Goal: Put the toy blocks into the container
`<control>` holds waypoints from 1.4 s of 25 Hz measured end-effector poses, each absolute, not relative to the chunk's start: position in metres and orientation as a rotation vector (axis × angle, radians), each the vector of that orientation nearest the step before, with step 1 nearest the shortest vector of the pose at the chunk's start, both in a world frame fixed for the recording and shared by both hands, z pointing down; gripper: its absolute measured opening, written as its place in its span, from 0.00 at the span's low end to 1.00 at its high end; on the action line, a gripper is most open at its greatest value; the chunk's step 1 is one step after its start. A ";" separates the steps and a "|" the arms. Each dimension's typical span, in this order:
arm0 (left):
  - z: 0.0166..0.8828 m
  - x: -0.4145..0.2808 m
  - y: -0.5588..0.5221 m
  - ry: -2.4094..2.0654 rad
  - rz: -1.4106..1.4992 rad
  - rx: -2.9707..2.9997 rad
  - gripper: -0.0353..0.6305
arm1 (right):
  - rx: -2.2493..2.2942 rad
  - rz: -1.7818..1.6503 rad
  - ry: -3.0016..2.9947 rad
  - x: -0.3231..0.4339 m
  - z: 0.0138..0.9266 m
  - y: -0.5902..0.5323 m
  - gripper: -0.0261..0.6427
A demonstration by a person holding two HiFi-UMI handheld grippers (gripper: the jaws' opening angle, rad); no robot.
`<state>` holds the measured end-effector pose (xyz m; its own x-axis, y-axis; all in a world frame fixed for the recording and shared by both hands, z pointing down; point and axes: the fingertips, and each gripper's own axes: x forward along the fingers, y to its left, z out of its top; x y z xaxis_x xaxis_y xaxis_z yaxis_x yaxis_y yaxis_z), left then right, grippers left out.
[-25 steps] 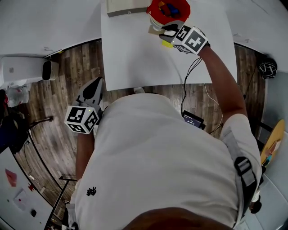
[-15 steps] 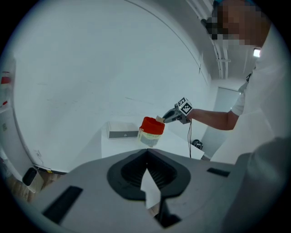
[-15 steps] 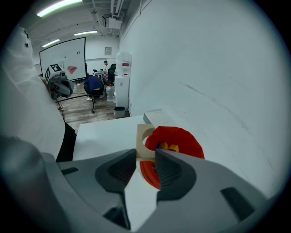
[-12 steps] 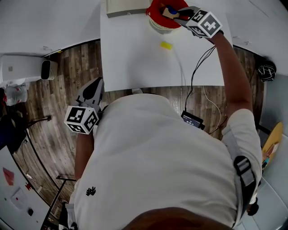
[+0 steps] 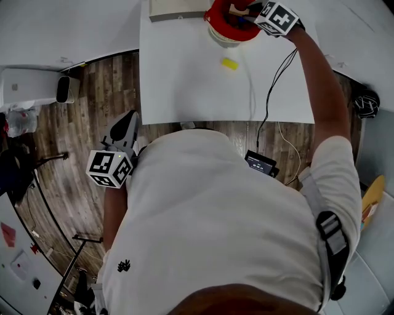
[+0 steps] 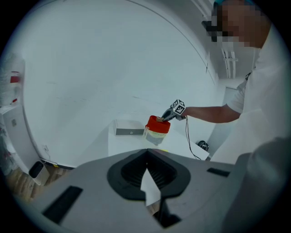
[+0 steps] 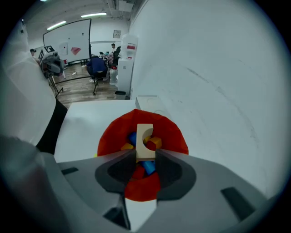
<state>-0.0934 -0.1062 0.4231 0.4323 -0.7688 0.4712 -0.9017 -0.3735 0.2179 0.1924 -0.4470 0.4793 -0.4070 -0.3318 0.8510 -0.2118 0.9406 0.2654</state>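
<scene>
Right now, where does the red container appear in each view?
Head view: red container at the top edge, right of centre.
Left gripper view: small, just right of the middle.
Right gripper view: centre, behind the cream block.
Shared landmark: the flat box beside it.

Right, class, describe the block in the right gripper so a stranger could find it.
On the white table stands a red container. Above its mouth the right gripper holds a block: cream with a curved notch, unlike the coloured blocks below.
</scene>
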 end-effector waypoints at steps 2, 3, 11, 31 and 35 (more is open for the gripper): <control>0.423 -0.096 -0.105 -1.431 0.408 2.235 0.06 | 0.370 -0.153 -1.979 0.191 0.490 -0.455 0.23; 0.423 -0.098 -0.104 -1.441 0.407 2.226 0.06 | 0.361 -0.159 -1.967 0.191 0.494 -0.458 0.23; 0.422 -0.109 -0.101 -1.487 0.408 2.178 0.06 | 0.286 -0.199 -1.859 0.183 0.520 -0.472 0.23; 0.427 -0.117 -0.101 -1.475 0.406 2.156 0.06 | 0.263 -0.185 -1.726 0.184 0.549 -0.479 0.26; 0.429 -0.121 -0.101 -1.461 0.394 2.160 0.06 | 0.291 -0.167 -1.721 0.189 0.545 -0.478 0.31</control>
